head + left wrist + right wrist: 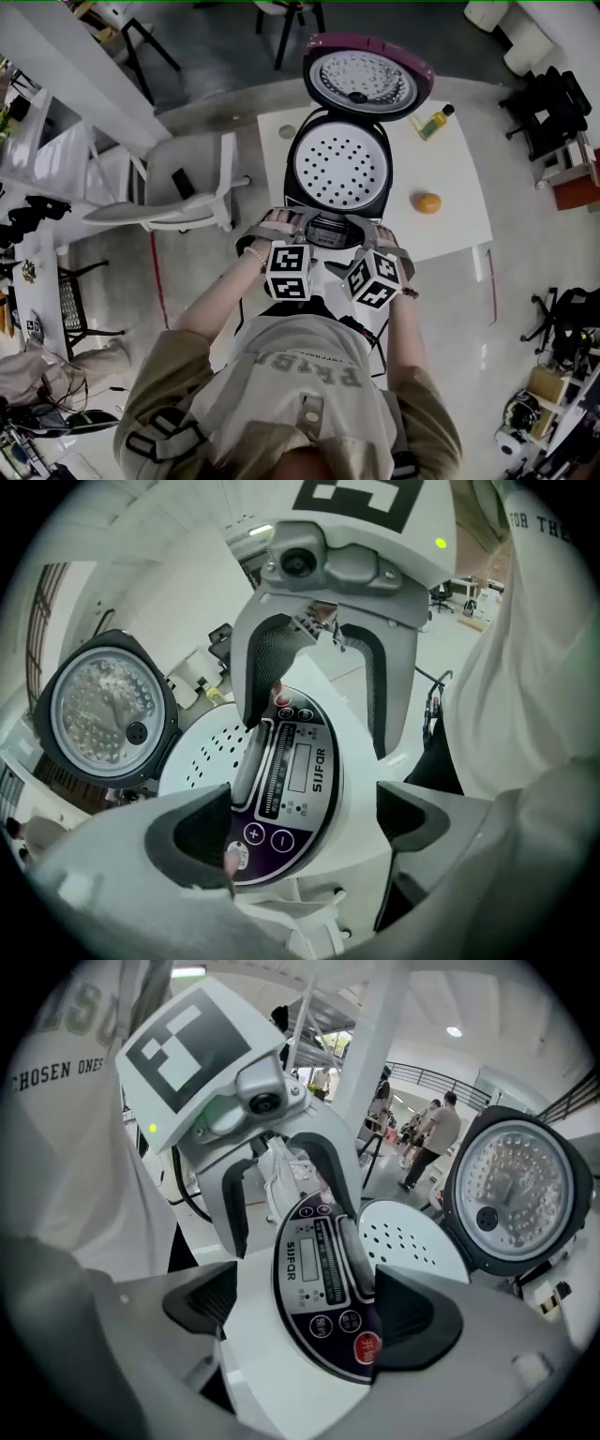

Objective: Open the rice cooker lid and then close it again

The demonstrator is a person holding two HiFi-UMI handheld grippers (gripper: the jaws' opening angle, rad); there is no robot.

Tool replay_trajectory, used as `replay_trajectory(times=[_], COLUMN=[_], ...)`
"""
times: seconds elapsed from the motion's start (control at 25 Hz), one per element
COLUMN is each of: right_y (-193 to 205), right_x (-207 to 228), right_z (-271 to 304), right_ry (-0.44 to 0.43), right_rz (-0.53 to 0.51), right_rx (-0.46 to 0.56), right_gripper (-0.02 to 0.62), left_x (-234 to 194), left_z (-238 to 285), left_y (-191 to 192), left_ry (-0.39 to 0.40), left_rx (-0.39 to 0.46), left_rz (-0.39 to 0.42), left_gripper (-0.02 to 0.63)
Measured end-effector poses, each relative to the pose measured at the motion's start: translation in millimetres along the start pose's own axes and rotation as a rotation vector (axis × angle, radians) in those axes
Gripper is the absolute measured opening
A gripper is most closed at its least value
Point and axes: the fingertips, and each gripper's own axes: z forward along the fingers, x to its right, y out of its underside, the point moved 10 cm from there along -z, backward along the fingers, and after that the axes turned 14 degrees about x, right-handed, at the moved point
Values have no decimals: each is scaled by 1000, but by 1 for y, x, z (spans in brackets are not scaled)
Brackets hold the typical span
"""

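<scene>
The rice cooker [337, 169] stands on a white table [464, 220] with its purple-rimmed lid [367, 80] swung up and back, baring the perforated inner plate. Both grippers meet at the cooker's front control panel [295, 775]. My left gripper [284, 225] straddles the panel's left end, its jaws wide apart, and one pad [192, 836] overlaps the panel's edge. My right gripper [370, 230] straddles the right end in the same way, and one pad [417, 1321] covers a red button. In neither gripper view do I see the pads squeeze the body. The left gripper [300, 827] faces the right gripper [309, 1312].
An orange [427, 202] lies on the table right of the cooker. A small yellow bottle [433, 120] stands at the back right. A white chair [187, 192] sits left of the table. Office chairs and clutter line the floor to the right.
</scene>
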Motion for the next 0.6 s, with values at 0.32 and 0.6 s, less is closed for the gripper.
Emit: replay_trajectory(times=[0.32,0.6], right_y=[-1,-10], right_x=[12,24], right_z=[-17,-38], right_ry=[111,224], right_rz=[137,249], right_rx=[181,349], right_gripper=[434,434], left_x=[-8,-27], left_z=[-12,-37], left_y=[3,7], left_ry=[14,-11], left_rx=[113,240], left_rz=[-155,-261], left_gripper=[495,495])
